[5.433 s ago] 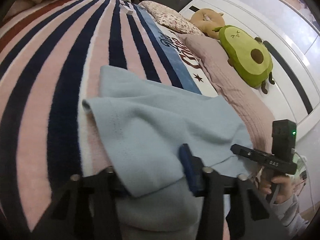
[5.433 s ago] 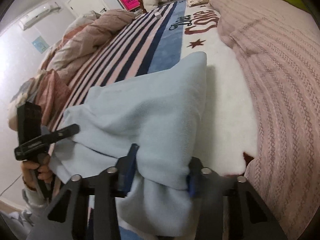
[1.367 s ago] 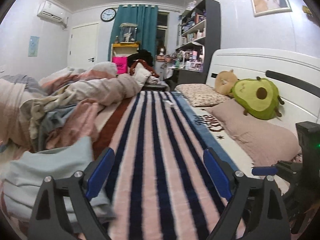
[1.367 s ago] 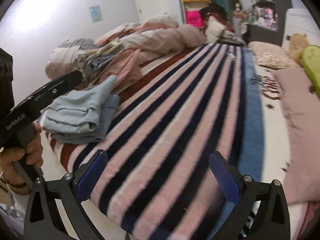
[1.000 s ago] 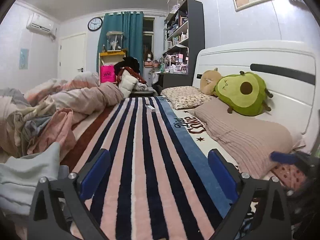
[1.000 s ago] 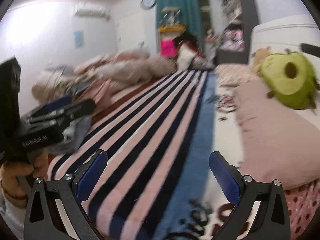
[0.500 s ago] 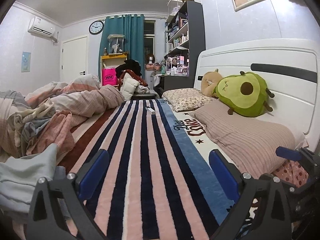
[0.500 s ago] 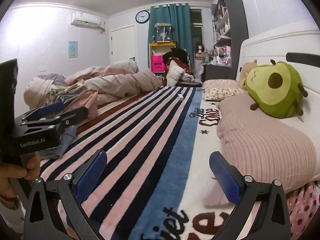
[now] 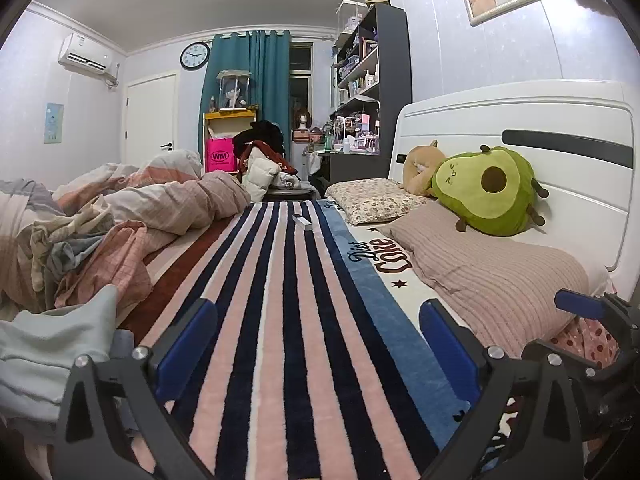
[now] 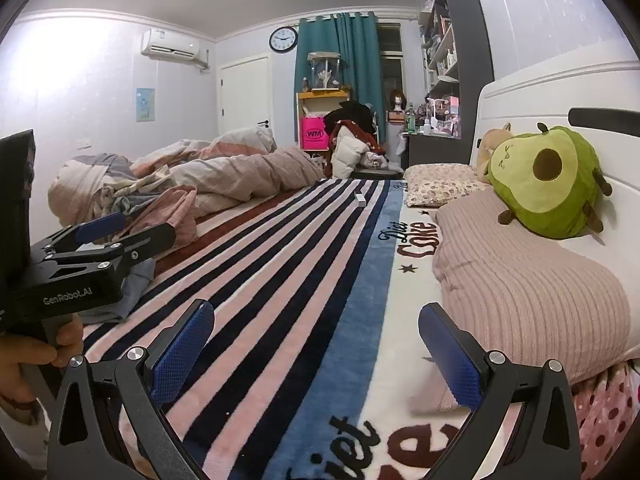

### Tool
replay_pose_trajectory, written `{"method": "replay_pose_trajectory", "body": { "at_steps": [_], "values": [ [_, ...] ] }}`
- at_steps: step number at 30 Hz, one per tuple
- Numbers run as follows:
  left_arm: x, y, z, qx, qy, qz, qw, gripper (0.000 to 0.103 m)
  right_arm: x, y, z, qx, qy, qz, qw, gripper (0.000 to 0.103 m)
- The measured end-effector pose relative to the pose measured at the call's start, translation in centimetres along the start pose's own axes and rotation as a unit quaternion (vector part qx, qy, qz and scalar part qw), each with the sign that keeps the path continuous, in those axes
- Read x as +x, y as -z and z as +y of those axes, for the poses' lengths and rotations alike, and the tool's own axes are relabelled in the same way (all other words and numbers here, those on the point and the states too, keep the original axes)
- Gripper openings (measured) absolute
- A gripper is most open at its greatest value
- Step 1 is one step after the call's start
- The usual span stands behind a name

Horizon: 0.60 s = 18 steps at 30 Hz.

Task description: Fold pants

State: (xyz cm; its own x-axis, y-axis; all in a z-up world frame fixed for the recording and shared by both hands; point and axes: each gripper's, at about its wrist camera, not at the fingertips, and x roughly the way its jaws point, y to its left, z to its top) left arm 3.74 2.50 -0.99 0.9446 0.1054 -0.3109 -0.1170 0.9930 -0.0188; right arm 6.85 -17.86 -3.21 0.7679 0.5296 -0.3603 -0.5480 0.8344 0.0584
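Observation:
The folded light blue pants [image 9: 48, 344] lie at the left edge of the striped blanket [image 9: 288, 300], beside my left gripper's left finger. In the right wrist view a bit of the pants [image 10: 134, 284] shows behind the left gripper body. My left gripper [image 9: 316, 344] is open and empty above the blanket. My right gripper [image 10: 316, 344] is open and empty, low over the blanket near the front edge. The left gripper [image 10: 104, 236] shows in the right wrist view at the left, held in a hand. The right gripper's fingertip [image 9: 576, 304] shows at the right.
A heap of quilts and clothes [image 9: 120, 216] lies at the left. A pink ribbed pillow [image 9: 492, 276], a floral pillow [image 9: 376, 200] and an avocado plush [image 9: 488, 192] line the white headboard [image 9: 520, 120] at the right. A small white remote [image 9: 302, 222] lies far along the blanket.
Both grippers let go of the pants, opened and lifted to look along the bed. The folded pants now lie at the left. Over the last half second little has moved.

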Motion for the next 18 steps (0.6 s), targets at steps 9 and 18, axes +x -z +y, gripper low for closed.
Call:
{"method": "replay_pose_trajectory", "body": {
  "at_steps": [9,18],
  "values": [
    [-0.08,0.17,-0.07,-0.001,-0.003,-0.003,1.0,0.101,-0.07,-0.11,0.12,-0.002,0.001,0.002,1.0,0.102],
    [-0.07,0.28,-0.13,-0.001,-0.003,-0.004,1.0,0.101,-0.06,-0.12,0.08,-0.001,0.0,0.002,1.0,0.102]
  ]
}}
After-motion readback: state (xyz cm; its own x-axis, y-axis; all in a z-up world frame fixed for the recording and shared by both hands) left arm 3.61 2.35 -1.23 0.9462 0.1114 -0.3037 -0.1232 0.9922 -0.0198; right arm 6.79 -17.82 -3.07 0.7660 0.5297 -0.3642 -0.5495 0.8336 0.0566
